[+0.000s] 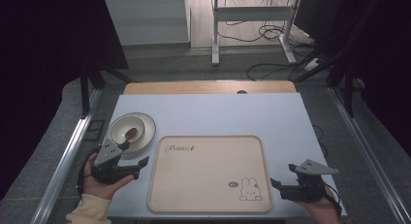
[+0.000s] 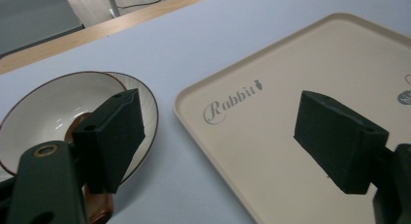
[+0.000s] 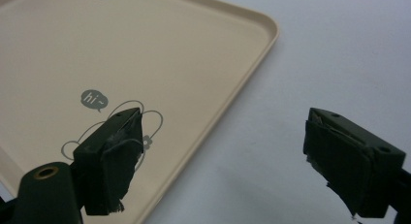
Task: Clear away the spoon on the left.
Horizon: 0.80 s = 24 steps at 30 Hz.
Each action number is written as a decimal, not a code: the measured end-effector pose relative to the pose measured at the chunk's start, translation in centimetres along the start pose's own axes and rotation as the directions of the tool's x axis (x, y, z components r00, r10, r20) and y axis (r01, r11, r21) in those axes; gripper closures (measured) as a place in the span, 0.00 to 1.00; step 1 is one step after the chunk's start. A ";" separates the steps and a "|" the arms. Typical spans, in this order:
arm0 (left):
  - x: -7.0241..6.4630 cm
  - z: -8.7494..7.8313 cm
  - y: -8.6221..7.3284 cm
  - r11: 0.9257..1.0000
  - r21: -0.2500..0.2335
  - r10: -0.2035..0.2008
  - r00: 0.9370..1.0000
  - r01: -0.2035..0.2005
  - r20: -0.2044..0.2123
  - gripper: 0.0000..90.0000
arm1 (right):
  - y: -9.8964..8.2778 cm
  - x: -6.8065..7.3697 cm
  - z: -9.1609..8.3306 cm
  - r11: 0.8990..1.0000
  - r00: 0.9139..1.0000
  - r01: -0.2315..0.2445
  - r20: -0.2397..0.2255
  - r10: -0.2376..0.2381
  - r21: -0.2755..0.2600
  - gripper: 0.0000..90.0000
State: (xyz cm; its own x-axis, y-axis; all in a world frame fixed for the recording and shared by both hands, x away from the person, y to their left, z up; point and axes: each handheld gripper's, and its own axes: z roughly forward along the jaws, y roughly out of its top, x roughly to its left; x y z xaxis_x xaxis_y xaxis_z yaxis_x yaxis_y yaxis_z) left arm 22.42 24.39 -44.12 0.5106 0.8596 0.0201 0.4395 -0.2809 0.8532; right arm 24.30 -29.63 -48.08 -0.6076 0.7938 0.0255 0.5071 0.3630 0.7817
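Observation:
A beige tray [image 1: 208, 170] with a rabbit drawing [image 1: 250, 190] lies in the middle of the pale table [image 1: 218, 115]. Left of it, a white brown-rimmed bowl [image 1: 121, 124] sits on a plate [image 1: 148, 132], and a brown spoon [image 1: 131, 133] rests in the bowl. My left gripper [image 1: 134, 153] is open just in front of the plate. In the left gripper view, that gripper [image 2: 225, 122] has one jaw over the bowl [image 2: 43, 112] and spoon [image 2: 99, 209], the other over the tray [image 2: 291, 64]. My right gripper [image 1: 285, 174] is open at the tray's right edge; in its own view the right gripper [image 3: 228, 136] straddles the tray's rim [image 3: 232, 93].
A wooden strip [image 1: 208, 87] runs along the table's far edge. Metal rails [image 1: 68, 156] flank the table on both sides. Beyond it, white desk legs [image 1: 215, 35] and cables [image 1: 271, 32] stand on the floor. Bare tabletop lies behind the tray.

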 end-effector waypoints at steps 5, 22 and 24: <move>0.6 -0.4 -0.2 1.000 -0.002 -0.013 1.000 0.013 -0.019 0.19 | 0.0 0.1 0.0 1.000 1.000 0.002 -0.002 -0.002 -0.002 0.16; 3.3 -1.4 -1.5 0.999 -0.022 -0.050 0.994 0.048 -0.100 0.18 | 0.0 0.1 0.1 1.000 1.000 0.013 -0.006 -0.012 0.008 0.16; 3.6 -1.4 -1.9 0.999 -0.020 -0.053 0.993 0.051 -0.106 0.18 | 0.0 0.1 0.1 1.000 1.000 0.014 -0.004 -0.014 0.006 0.16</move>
State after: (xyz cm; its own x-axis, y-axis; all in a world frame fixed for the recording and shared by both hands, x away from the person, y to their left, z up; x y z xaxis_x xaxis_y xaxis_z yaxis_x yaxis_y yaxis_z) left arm 22.39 28.60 -44.92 0.4056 0.9136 0.0299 0.4503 -0.2282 0.8632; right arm 24.26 -29.51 -48.16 -0.6173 0.7865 0.0172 0.5019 0.3769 0.7785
